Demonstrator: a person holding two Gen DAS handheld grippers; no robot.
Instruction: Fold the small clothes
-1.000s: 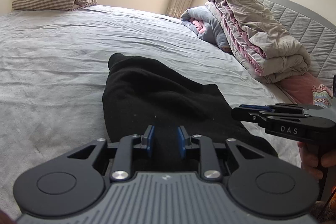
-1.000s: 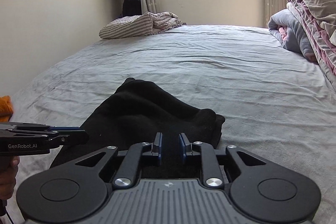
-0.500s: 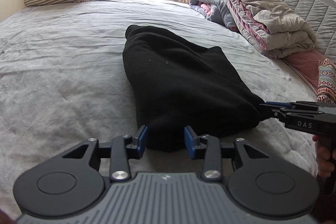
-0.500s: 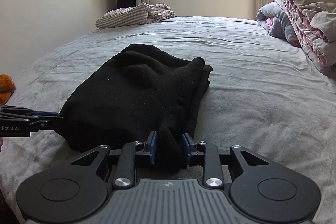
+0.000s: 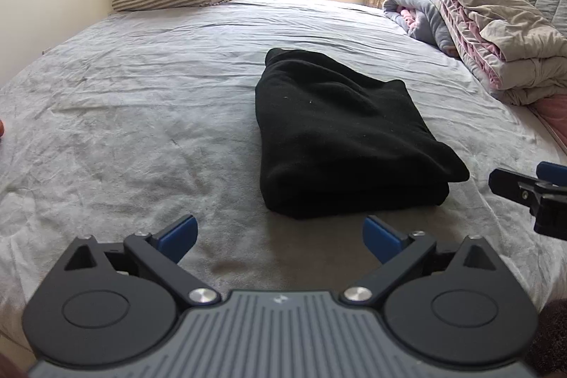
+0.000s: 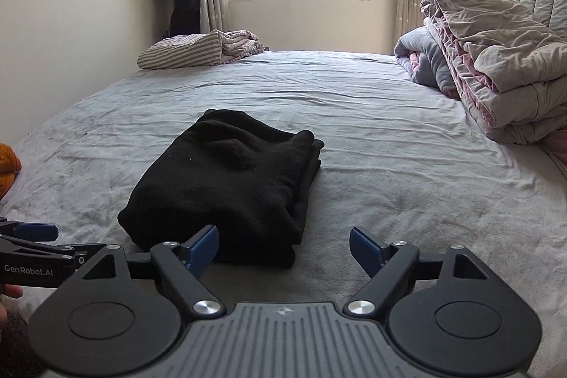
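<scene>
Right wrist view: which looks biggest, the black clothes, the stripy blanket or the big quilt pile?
As they look in this view:
1. Big quilt pile
2. Black clothes, nearly as big, but nearer the camera, so unsure
3. Stripy blanket, smallest, but farthest away

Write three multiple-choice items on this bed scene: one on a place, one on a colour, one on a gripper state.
1. Where does the folded garment lie?
A. on the grey bed sheet
B. on the floor
C. on the quilt pile

2. What colour is the garment?
A. orange
B. black
C. striped

3. How does the left gripper stand?
A. shut on the garment
B. shut, empty
C. open, off the garment

Key: 1 A, sheet shows all around it; 2 B, plainly black in both views; 3 C, jaws spread, sheet between them.
</scene>
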